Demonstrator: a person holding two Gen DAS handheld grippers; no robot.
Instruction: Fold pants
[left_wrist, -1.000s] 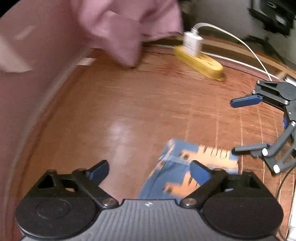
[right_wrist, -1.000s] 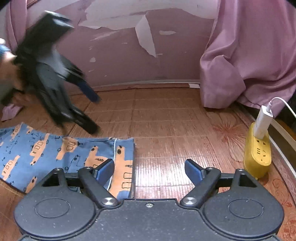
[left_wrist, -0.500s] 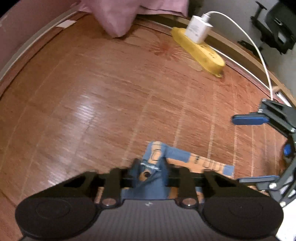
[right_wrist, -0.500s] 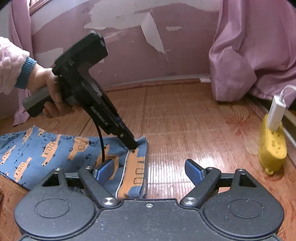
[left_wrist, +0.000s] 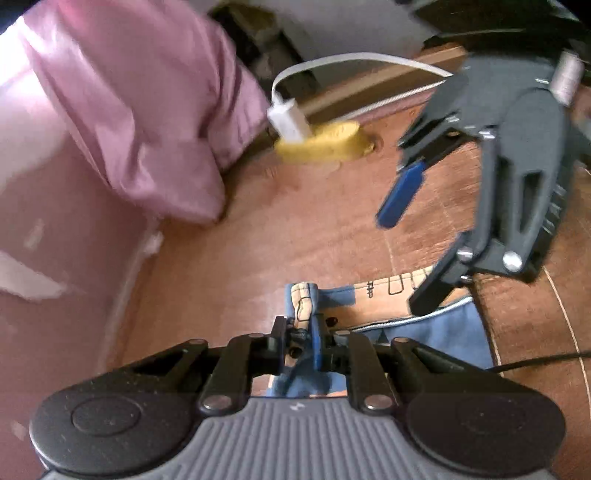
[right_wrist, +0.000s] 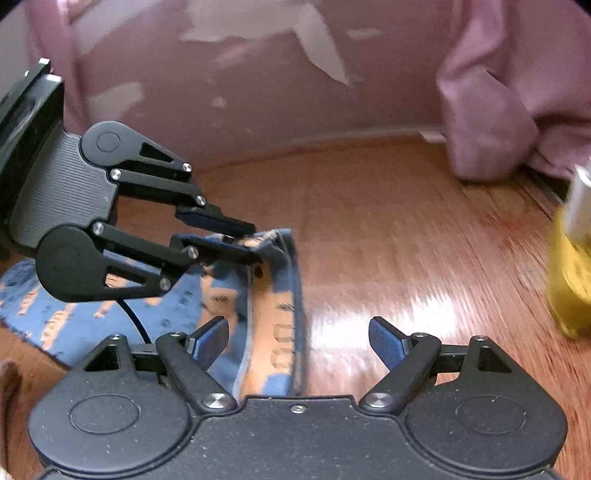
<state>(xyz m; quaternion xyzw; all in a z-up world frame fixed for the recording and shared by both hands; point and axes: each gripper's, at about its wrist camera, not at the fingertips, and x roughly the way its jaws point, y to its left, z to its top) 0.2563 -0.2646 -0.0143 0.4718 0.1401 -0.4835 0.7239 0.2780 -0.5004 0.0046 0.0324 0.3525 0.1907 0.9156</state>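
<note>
Pants: blue cloth pants with orange cars (right_wrist: 229, 295) on brown wood floor (right_wrist: 406, 258).
Left gripper (left_wrist: 300, 334): pinching the pants' corner.
Right gripper (right_wrist: 297, 341): wide apart, holding nothing, just above the pants.

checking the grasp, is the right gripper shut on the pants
No: the right gripper stands wide open over the pants, pads apart and gripping nothing.

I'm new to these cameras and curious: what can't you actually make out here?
- Left view: the pants run under the left gripper, hidden.
- Right view: the power strip is blurred and cut by the edge.
- Right view: the right gripper hides the pants' near end.
</note>
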